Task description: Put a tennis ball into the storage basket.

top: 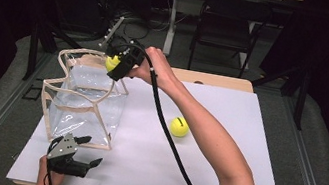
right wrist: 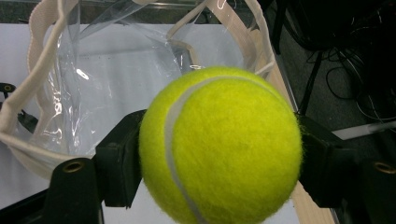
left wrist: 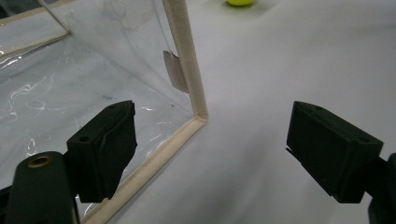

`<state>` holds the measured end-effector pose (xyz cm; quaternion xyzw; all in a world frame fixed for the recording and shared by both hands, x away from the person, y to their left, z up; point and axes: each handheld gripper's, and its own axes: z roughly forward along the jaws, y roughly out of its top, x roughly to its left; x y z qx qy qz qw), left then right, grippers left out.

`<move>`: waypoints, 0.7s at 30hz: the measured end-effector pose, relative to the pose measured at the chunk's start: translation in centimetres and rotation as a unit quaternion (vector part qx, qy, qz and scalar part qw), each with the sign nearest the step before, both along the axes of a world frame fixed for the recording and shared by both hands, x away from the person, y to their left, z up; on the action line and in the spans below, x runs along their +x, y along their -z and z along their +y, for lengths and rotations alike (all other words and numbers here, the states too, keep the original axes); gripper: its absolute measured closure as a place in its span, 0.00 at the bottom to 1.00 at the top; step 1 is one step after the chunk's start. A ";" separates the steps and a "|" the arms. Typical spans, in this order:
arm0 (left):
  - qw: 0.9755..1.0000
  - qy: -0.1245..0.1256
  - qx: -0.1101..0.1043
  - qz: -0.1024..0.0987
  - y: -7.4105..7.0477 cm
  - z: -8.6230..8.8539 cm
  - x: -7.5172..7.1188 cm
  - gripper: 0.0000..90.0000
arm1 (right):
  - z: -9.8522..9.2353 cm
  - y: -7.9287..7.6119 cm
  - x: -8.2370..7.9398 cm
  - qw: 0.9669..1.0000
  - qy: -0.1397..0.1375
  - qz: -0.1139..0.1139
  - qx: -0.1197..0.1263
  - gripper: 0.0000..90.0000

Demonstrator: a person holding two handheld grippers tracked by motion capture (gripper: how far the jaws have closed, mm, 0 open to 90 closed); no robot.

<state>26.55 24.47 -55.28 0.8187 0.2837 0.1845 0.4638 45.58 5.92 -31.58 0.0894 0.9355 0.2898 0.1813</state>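
Note:
A clear plastic bag (top: 85,99) with cream trim stands open on the white table sheet (top: 218,182). My right gripper (top: 115,64) is shut on a yellow tennis ball (right wrist: 219,147) and holds it above the bag's far rim (right wrist: 42,70). A second tennis ball (top: 179,126) lies on the sheet to the right of the bag, seen small at the top of the left gripper view (left wrist: 240,2). My left gripper (top: 91,154) rests low at the bag's near corner (left wrist: 198,119), its jaws wide open with nothing between them.
The right gripper's black cable (top: 170,139) trails across the sheet toward the near edge. A dark folding chair (top: 226,27) and a table leg stand beyond the far edge. Cables lie on the floor behind the bag.

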 end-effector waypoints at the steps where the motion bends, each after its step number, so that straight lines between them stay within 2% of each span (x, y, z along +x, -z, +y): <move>1: 1.000 0.001 0.000 0.000 0.0 0.0 0.0 0.18 | 0.1 0.0 0.0 1.000 -0.001 0.000 0.001 0.29; 21: 1.000 0.000 0.000 0.001 0.0 0.0 0.1 0.18 | 2.0 0.1 -0.3 1.000 -0.010 -0.002 0.026 0.29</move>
